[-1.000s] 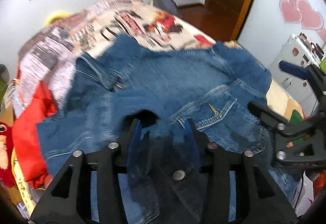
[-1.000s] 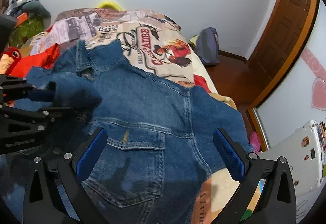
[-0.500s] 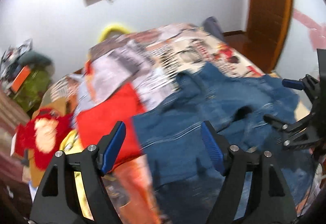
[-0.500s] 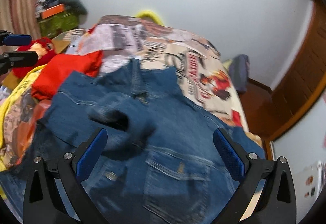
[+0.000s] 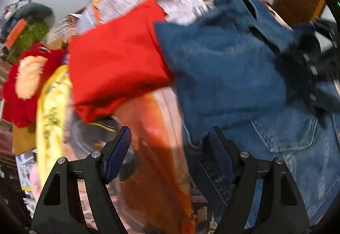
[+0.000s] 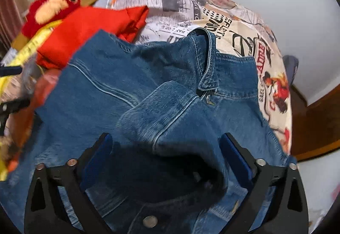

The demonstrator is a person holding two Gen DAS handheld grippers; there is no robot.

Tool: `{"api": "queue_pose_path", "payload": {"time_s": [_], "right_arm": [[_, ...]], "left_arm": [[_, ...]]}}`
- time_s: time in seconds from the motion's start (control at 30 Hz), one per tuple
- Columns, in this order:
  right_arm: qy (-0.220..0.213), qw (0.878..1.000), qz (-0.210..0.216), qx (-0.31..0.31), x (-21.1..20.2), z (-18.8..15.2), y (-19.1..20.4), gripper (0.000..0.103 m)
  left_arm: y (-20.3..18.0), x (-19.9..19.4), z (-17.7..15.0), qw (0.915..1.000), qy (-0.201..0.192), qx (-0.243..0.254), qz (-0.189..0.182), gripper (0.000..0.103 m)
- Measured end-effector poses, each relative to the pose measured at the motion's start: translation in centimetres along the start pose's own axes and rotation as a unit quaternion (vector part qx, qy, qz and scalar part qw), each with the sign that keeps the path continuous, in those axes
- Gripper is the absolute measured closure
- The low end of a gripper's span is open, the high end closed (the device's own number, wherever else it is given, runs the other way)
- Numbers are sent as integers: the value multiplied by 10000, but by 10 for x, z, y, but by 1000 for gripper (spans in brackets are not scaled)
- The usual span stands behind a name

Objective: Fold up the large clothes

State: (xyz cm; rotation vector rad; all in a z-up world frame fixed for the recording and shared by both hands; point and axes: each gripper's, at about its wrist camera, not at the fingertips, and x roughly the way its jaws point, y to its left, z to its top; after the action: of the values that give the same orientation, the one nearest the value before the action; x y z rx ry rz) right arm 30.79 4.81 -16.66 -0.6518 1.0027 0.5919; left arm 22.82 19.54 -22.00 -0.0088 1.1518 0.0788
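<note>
Bedding (image 6: pixel 180 6), newspaper-print, serves as the folding surface; the denim jacket (image 6: pixel 131 85) lies spread across it, front up, collar toward the far end, one sleeve cuff already laid over the chest. Red garment (image 5: pixel 119 59) and red plush toy (image 6: pixel 51 8) sit off the jacket's side, likely set apart. Right gripper (image 6: pixel 165 161), its jaws just narrowing but still released, straddles that cuff; left gripper (image 5: pixel 167 149), unclenched and empty, hangs at the jacket's side edge.
</note>
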Motion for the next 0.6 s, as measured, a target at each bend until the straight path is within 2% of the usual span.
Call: {"api": "queue_pose_path", "payload": {"time_s": [0.1, 0.2, 0.27, 0.33, 0.6], "right_arm": [[81, 10000, 17, 37, 7, -2, -4, 21], [-9, 9998, 120, 152, 5, -2, -14, 35], [-222, 9993, 192, 245, -1, -2, -17, 43], [-428, 9982, 265, 317, -8, -2, -22, 58], [-1172, 9857, 262, 1183, -46, 2, -69, 77]], "left_arm": [[-9, 15, -9, 9998, 104, 7, -167, 28], [-13, 31, -12, 9996, 256, -16, -108, 28], [-13, 37, -11, 9995, 265, -134, -140, 28], [-10, 38, -10, 9993, 232, -270, -144, 28], [-3, 41, -5, 9981, 199, -582, -33, 27]]}}
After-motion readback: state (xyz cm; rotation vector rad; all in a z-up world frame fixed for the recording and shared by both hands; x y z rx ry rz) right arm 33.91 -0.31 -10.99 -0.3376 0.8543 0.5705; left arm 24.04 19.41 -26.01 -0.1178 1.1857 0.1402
